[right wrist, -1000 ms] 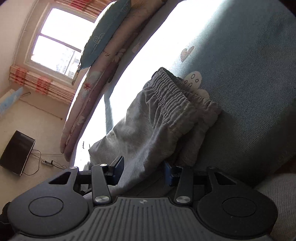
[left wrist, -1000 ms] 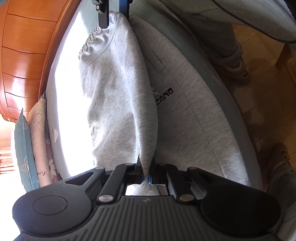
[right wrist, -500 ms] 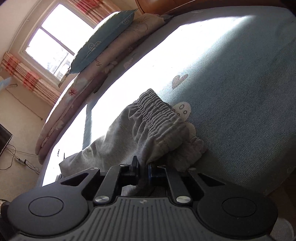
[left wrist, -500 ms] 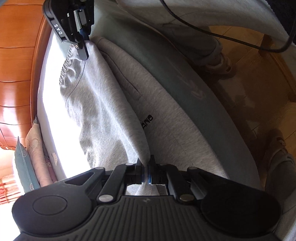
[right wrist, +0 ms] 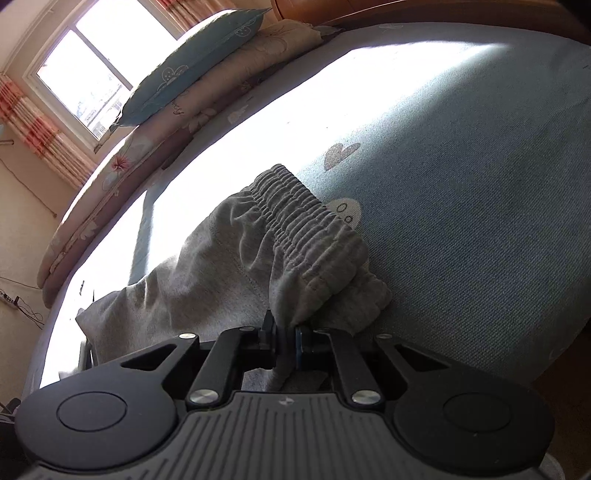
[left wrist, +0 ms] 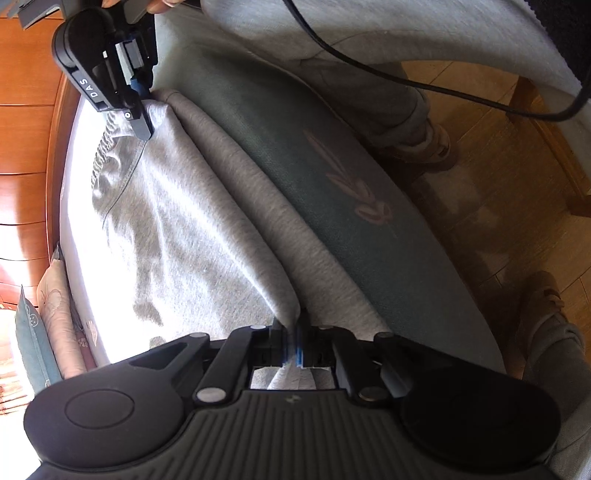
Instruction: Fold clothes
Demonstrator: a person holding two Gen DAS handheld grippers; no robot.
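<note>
Left wrist view shows grey sweatpants (left wrist: 192, 236) stretched lengthwise on the bed (left wrist: 332, 192), left gripper (left wrist: 291, 350) pinching the leg end at 6 o'clock, right gripper (left wrist: 142, 110) clamping the waistband at 11. Probably halved lengthwise; crosswise folds remain.

Beyond the grey trousers (right wrist: 221, 280) the blue bed (right wrist: 461, 221) lies bare and flat — open room toward the wooden headboard (right wrist: 406, 11). Stacked pillows (right wrist: 192, 74) line the window side. On the near edge, the person's legs (left wrist: 373, 96) and a black cable (left wrist: 424, 85) crowd the way.
</note>
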